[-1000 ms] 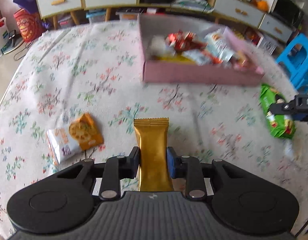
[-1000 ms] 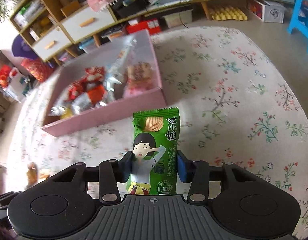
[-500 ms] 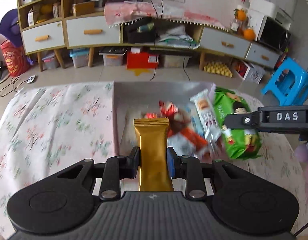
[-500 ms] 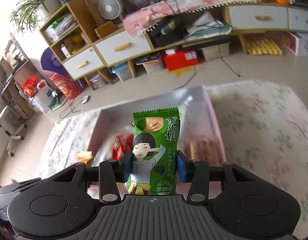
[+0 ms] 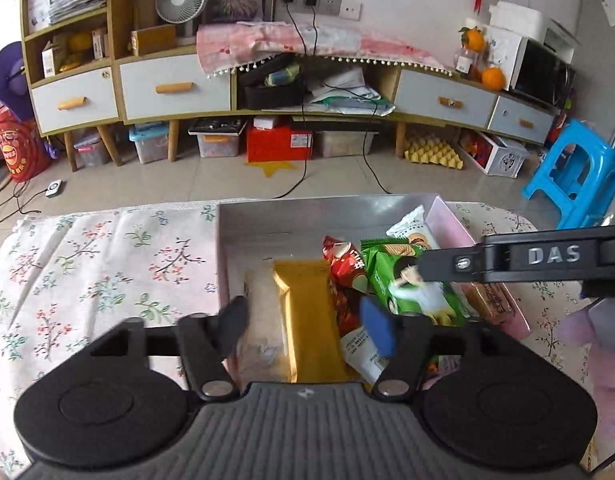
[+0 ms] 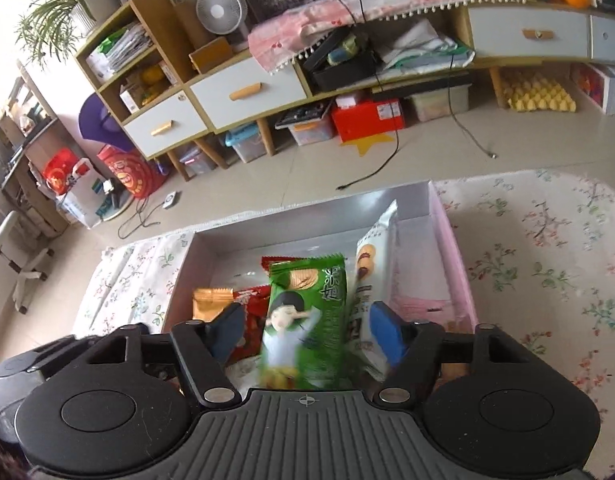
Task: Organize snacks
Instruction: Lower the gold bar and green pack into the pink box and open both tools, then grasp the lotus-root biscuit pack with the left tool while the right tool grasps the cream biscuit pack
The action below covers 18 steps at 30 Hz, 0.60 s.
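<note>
The pink box [image 5: 453, 226] stands on the floral table and holds several snack packets. My left gripper [image 5: 305, 326] is open above the box; the gold packet [image 5: 313, 320] lies loose between its spread fingers, inside the box. My right gripper [image 6: 305, 332] is open too; the green chip packet [image 6: 307, 320] is blurred between its fingers, free of both pads, over the box [image 6: 447, 232]. The green packet [image 5: 411, 288] also shows in the left wrist view, under the right gripper's finger [image 5: 527, 258]. A red packet [image 5: 343, 264] and a white biscuit packet [image 6: 377, 248] lie in the box.
The floral tablecloth [image 5: 99, 264] spreads left of the box and to its right [image 6: 547, 248]. Beyond the table's far edge are the tiled floor, a long low cabinet [image 5: 175, 86] with drawers, and a blue stool [image 5: 575, 172].
Both grippers have opened over the box. The gold packet has left the left gripper and the green packet has left the right gripper; both have dropped toward the box.
</note>
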### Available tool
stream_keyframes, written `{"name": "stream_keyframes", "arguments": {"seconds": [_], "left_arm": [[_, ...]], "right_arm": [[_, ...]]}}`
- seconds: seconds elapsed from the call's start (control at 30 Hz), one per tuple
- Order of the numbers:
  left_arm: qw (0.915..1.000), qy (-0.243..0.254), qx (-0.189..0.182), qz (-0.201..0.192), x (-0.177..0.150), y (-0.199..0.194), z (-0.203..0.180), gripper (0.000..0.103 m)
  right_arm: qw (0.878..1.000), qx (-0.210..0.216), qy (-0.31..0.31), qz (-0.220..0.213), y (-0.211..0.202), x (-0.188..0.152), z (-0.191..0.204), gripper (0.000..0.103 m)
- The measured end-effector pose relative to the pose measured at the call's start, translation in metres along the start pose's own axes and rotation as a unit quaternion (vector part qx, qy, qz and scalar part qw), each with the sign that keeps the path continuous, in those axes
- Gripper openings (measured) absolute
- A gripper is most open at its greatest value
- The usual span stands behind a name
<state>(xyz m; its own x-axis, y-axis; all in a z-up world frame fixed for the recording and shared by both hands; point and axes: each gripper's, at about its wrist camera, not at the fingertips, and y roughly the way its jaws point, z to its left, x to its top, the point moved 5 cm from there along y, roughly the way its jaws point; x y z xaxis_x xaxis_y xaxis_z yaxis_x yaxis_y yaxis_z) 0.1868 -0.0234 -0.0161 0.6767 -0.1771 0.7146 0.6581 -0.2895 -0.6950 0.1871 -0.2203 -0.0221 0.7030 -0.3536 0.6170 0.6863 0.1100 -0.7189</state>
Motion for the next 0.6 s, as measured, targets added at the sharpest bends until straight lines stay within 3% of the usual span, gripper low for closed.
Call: {"name": "stream_keyframes", "arguments": {"seconds": [0.07,0.13,0.2,0.37,0.5,0.6], "left_arm": [[0.9999,0.0,0.009,0.013,-0.003,-0.008,0.005,0.071],[0.9993,-0.002,0.022,0.029,-0.008,-0.018,0.012,0.085],[0.9985,-0.004,0.036,0.042,-0.015,-0.031,0.019,0.091],[0.9942,-0.017,0.064,0.085,-0.038,-0.057,0.039,0.098],[0.9892,-0.03,0.088,0.113,-0.06,-0.07,0.056,0.101],[0.9845,-0.034,0.118,0.126,-0.077,-0.071,0.07,0.101]], "right_arm": [[1.0,-0.019,-0.009,0.006,-0.01,-0.003,-0.003,0.071],[0.999,-0.042,-0.017,0.018,-0.02,-0.009,-0.006,0.071],[0.998,-0.055,-0.018,0.03,-0.033,-0.019,-0.01,0.081],[0.991,-0.118,0.016,0.064,-0.064,-0.052,-0.031,0.085],[0.973,-0.218,0.03,0.064,-0.086,-0.088,-0.052,0.085],[0.961,-0.262,0.056,0.068,-0.096,-0.116,-0.067,0.085]]}}
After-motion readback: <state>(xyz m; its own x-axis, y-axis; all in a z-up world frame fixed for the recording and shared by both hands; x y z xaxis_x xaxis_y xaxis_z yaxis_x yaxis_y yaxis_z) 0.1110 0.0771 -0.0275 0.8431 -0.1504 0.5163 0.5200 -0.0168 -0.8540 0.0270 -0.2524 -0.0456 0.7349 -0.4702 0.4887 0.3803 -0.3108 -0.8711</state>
